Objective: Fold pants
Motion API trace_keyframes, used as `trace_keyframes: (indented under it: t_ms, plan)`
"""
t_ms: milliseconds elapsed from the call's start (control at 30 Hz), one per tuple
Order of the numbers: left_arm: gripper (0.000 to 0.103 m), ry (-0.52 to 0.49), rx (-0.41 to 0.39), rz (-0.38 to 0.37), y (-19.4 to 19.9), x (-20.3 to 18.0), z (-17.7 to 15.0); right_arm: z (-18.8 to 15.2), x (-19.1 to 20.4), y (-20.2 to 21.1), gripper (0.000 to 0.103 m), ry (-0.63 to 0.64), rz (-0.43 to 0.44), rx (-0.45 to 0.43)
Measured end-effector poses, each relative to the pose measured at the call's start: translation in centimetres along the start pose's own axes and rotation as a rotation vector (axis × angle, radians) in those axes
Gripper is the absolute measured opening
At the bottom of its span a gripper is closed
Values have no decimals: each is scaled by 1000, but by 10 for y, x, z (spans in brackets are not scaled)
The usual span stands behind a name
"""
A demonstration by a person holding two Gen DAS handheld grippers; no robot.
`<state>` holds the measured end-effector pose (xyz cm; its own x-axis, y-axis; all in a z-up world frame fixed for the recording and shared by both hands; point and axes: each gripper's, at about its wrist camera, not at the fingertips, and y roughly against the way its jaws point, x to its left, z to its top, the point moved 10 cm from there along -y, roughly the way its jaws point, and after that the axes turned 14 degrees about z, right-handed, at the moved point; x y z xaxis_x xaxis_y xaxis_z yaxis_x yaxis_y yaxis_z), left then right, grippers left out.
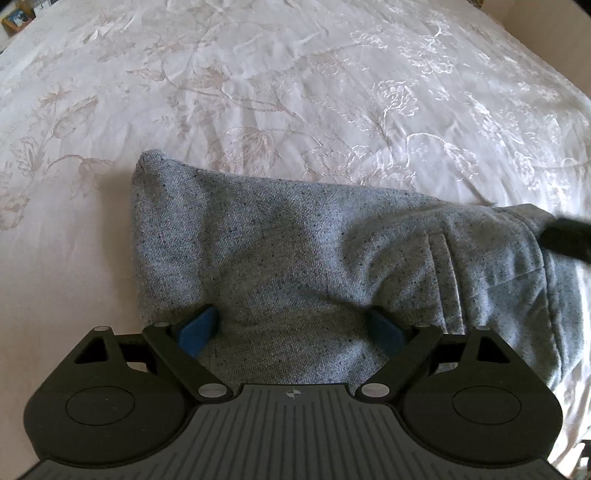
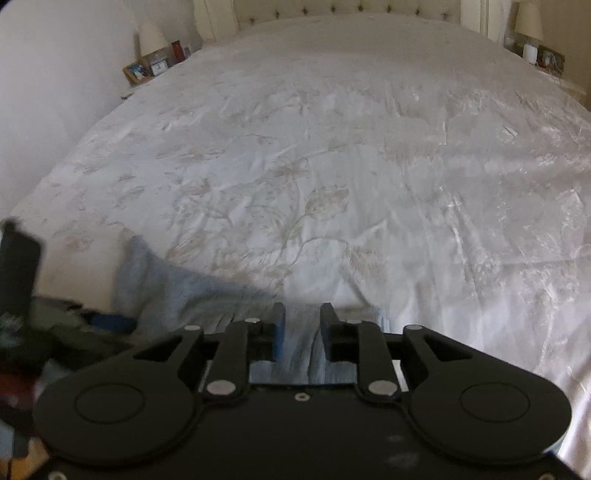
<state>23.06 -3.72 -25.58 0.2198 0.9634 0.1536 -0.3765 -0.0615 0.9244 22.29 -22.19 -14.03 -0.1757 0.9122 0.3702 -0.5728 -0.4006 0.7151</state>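
Note:
The grey speckled pants (image 1: 295, 240) lie folded in a thick rectangle on the white bedspread (image 1: 295, 92), with a waistband or cuff bunched toward the right. My left gripper (image 1: 291, 326) points steeply down over the near part of the pants, its jaws wide and its blue pads (image 1: 197, 328) not pressing the cloth. In the right wrist view the pants (image 2: 166, 291) show at the lower left. My right gripper (image 2: 303, 326) hovers over their right end with a narrow gap between its jaws. Grey cloth shows through the gap but is not pinched.
The embroidered bedspread (image 2: 332, 166) stretches far ahead to a tufted headboard (image 2: 351, 7). Nightstands with lamps (image 2: 151, 37) (image 2: 530, 22) and a picture frame (image 2: 137, 72) flank it. A pale wall runs along the left. Blurred dark clutter sits at the lower left edge.

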Motion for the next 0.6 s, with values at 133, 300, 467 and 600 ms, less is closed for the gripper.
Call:
trace_keyframes:
  t_ms: [133, 300, 467, 600]
  plan:
    - [90, -7, -17, 4, 0, 1, -2, -33, 7, 14, 31, -7, 10, 52]
    - [75, -5, -31, 15, 15, 9, -4, -81, 1, 11, 37, -30, -31, 158]
    - [72, -8, -37, 17, 34, 16, -27, -96, -1, 17, 50, -29, -35, 175]
    - [72, -20, -26, 8, 42, 23, -49, -97, -8, 23, 58, -34, -34, 175]
